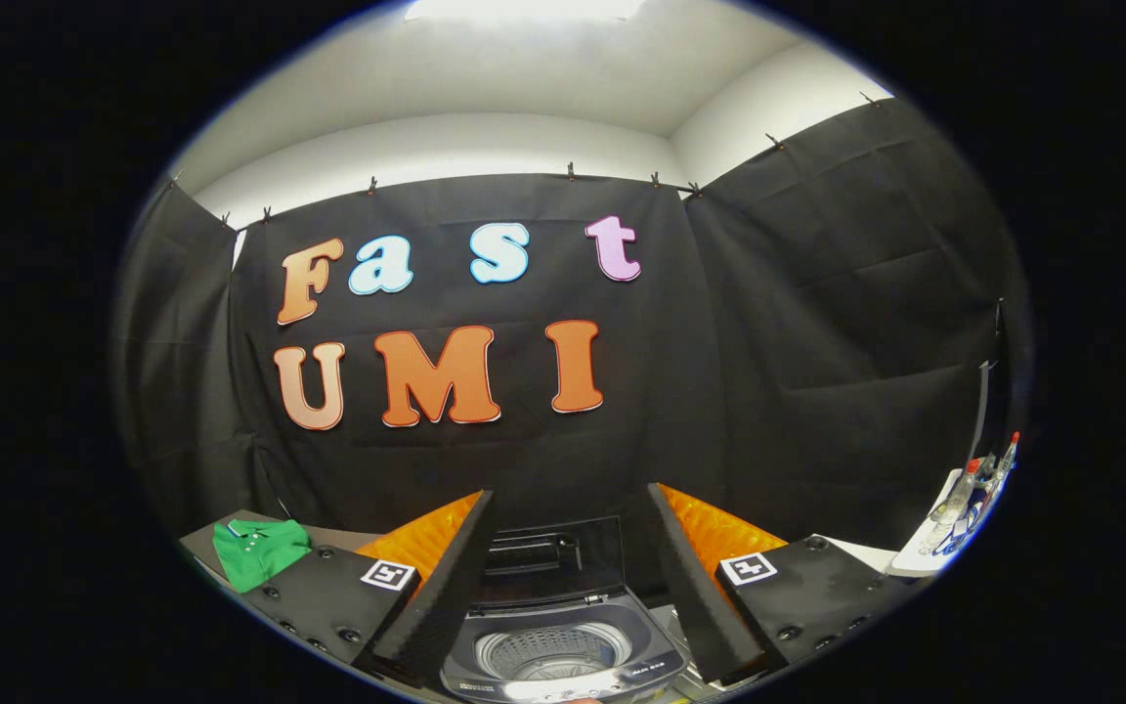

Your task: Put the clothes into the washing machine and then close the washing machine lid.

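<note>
One washer point(563, 650), lid point(551, 555) up, between wide-spread empty gripper point(563, 567) fingers. One green shirt point(258, 550) at 9 o'clock. Bottles point(964, 499) at 3.

A black cloth wall point(778, 323) closes the booth at the back and on both sides. It hangs from small clips point(570, 172) set along its top edge, and it shows many folds and creases. Above the cloth there is a plain white wall point(446, 147) and a white ceiling point(563, 68), with a bright light panel point(524, 8) in the ceiling. At the right side, a white surface point(918, 557) stands against the cloth. Some small bottles point(959, 504) stand close together near its far edge; one has a red cap. What they contain is too small to tell.
</note>
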Available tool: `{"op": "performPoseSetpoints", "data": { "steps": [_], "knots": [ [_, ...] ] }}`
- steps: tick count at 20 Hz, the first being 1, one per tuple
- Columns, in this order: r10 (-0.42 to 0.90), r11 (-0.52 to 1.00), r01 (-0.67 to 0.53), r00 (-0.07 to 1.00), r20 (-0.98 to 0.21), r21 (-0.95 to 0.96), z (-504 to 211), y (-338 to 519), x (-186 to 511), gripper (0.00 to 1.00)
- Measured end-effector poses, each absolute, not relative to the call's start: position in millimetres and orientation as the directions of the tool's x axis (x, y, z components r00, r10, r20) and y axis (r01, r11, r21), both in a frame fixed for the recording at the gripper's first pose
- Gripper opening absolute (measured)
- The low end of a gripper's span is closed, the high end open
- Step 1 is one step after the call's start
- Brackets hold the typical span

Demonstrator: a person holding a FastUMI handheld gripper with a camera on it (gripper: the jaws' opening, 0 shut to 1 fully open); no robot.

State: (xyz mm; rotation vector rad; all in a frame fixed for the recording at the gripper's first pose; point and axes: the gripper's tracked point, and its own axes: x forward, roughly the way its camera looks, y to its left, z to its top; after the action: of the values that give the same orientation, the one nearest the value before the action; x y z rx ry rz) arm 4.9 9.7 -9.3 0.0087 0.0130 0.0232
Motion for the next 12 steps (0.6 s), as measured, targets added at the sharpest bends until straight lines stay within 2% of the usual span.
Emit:
{"op": "performPoseSetpoints", "data": {
  "steps": [6, 12],
  "knots": [
    [0.054, 0.998, -0.054, 0.998, -0.038, 0.013, -11.1, 29.1, 15.6, 0.97],
    [0.188, 0.982, -0.188, 0.980, -0.057, 0.021, -1.4, 101.2, 43.9, 0.98]
  ]
}}
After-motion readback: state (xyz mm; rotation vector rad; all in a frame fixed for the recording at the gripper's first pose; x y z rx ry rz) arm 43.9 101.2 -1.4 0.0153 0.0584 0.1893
